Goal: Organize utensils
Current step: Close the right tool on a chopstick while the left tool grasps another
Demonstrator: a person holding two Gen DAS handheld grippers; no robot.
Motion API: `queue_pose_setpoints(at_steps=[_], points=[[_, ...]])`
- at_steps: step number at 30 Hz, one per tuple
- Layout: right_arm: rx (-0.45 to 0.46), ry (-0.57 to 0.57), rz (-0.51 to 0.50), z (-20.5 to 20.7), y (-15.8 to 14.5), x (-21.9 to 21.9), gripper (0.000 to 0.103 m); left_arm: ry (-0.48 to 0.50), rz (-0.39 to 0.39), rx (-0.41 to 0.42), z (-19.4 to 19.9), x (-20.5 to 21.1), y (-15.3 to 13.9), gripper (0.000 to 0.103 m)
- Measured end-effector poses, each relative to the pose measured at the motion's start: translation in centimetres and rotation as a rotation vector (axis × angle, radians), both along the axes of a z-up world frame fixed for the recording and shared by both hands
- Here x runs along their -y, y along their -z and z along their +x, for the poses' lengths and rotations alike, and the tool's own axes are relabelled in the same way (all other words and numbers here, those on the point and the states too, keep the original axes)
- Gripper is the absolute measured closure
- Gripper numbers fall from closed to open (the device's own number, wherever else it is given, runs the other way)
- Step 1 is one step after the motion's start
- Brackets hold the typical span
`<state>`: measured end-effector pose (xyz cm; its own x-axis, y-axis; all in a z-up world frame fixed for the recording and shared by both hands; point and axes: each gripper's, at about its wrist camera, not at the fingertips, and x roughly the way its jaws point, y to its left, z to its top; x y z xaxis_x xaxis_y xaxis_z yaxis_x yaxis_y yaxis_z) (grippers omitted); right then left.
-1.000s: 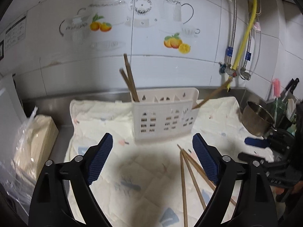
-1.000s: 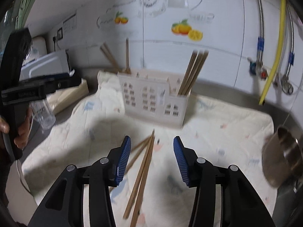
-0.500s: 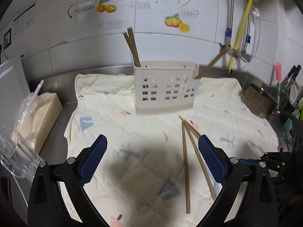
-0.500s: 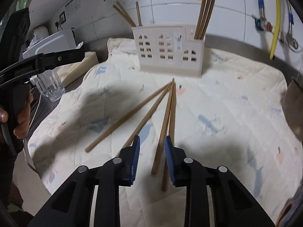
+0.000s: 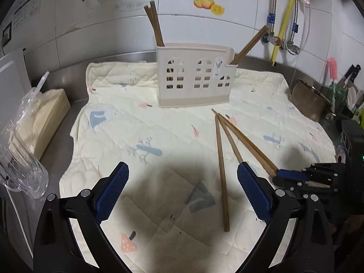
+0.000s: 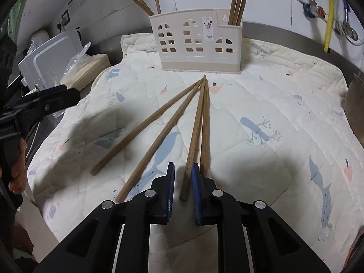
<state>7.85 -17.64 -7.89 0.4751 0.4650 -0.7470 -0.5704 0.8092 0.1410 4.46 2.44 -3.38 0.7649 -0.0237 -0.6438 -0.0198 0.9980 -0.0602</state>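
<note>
White wall tiles (image 5: pixel 186 29) with fruit pictures (image 5: pixel 208 3) rise ahead of the jaws. A steel counter (image 5: pixel 75 70) runs below, pipes (image 5: pixel 284 20) to the right

A home kitchen: white wall tiles (image 5: pixel 186 29) carry fruit and teapot decals, and a yellow gas hose (image 5: pixel 285 16) runs down beside valves. A steel worktop (image 5: pixel 68 72) holds a metal bowl (image 5: pixel 309 101), knives (image 5: pixel 351 72) and a cutlery holder (image 5: pixel 193 84).

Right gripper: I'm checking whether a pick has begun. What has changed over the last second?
The right gripper came down over the loose chopsticks on the cloth and its jaws are closing around one chopstick. The left gripper also sank and remains open, empty. The holder and its chopsticks have not moved.
</note>
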Motion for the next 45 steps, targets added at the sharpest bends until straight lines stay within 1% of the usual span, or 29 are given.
queue_pose_setpoints(at_steps=[7, 12, 16, 25, 28, 35, 40, 45], points=[[-0.011, 0.012, -0.007, 0.6, 0.3, -0.3, 0.089, 0.015, 0.000, -0.028, -0.2, 0.5, 1.2, 0.010], [-0.019, 0.020, -0.022, 1.0, 0.6, -0.8, 0.091, 0.037, -0.011, -0.055, -0.1, 1.1, 2.0, 0.019], [-0.023, 0.028, -0.025, 1.3, 0.7, -0.8, 0.093, 0.063, -0.017, -0.077, 0.0, 2.0, 2.8, 0.029], [-0.001, 0.042, -0.025, 1.0, 0.3, -0.5, 0.094, 0.096, -0.040, -0.116, 0.6, 3.1, 4.1, 0.043], [0.027, 0.049, -0.017, 0.7, -0.5, 0.0, 0.094, 0.099, -0.042, -0.127, 0.9, 3.4, 4.5, 0.048], [0.124, 0.066, 0.018, -0.1, -3.6, 1.4, 0.096, 0.114, -0.052, -0.161, 1.6, 4.0, 5.6, 0.065], [0.184, 0.077, 0.060, -0.5, -6.0, 2.3, 0.096, 0.109, -0.061, -0.170, 2.0, 4.1, 6.0, 0.072], [0.234, 0.077, 0.096, -0.7, -8.2, 3.0, 0.096, 0.117, -0.054, -0.172, 2.5, 4.5, 6.0, 0.078]])
